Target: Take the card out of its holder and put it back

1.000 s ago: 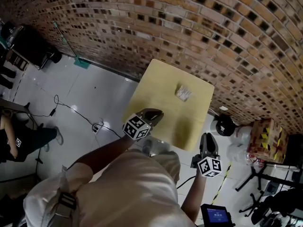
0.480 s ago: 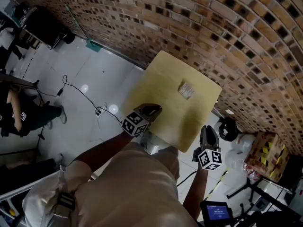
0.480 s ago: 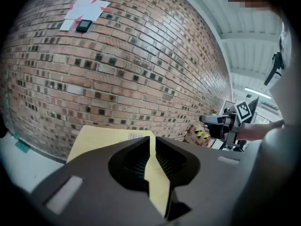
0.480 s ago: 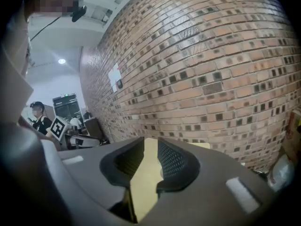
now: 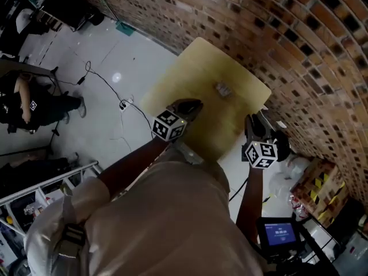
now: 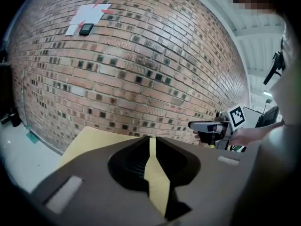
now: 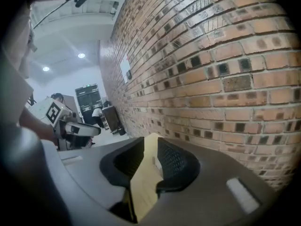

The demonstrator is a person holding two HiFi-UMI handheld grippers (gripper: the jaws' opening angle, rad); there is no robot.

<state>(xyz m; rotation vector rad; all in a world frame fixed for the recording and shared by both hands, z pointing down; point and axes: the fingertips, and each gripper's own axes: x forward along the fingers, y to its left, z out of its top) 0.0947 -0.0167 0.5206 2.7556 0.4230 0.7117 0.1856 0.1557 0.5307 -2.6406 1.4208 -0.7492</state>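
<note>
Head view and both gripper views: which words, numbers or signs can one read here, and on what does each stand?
None can be read as quoted text.
screen, head view: blue display, writing too small.
left marker cube, right marker cube: black-and-white square patterns, no letters.
white sheet on the brick wall, left gripper view: red marks, blurred.
card holder on the table: too small.
</note>
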